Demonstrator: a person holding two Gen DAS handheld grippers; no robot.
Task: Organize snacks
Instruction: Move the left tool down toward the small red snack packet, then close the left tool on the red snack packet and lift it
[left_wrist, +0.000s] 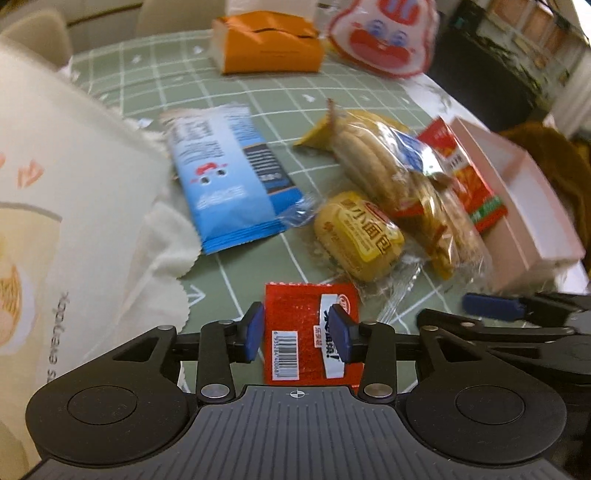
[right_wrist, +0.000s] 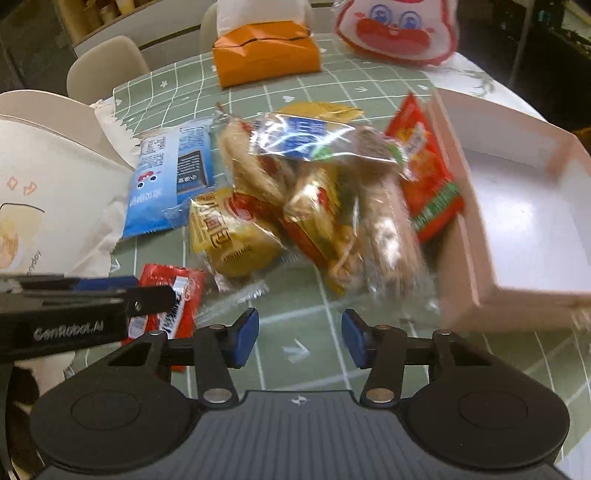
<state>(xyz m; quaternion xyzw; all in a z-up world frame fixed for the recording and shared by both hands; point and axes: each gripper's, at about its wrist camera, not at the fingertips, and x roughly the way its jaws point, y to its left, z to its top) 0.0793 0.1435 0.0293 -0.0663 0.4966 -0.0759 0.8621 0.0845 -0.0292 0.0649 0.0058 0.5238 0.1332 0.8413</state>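
Observation:
Snacks lie in a pile on the green checked tablecloth (left_wrist: 236, 280). A small red packet (left_wrist: 299, 332) with a barcode sits between my left gripper's (left_wrist: 300, 326) open blue pads; it also shows in the right wrist view (right_wrist: 177, 295). Beyond it lie a yellow bun (left_wrist: 358, 236), a blue packet (left_wrist: 229, 177), a clear biscuit pack (left_wrist: 388, 162) and a red-orange packet (left_wrist: 465, 173). My right gripper (right_wrist: 300, 338) is open and empty above bare cloth, in front of the biscuit pack (right_wrist: 354, 206). An empty pink box (right_wrist: 524, 206) stands at the right.
A cream fabric bag (left_wrist: 55, 221) fills the left side. An orange tissue pack (left_wrist: 266, 44) and a white-and-red cartoon bag (left_wrist: 384, 37) stand at the table's far end. Chairs stand behind the table. The right gripper's arm (left_wrist: 517, 314) reaches in at the right.

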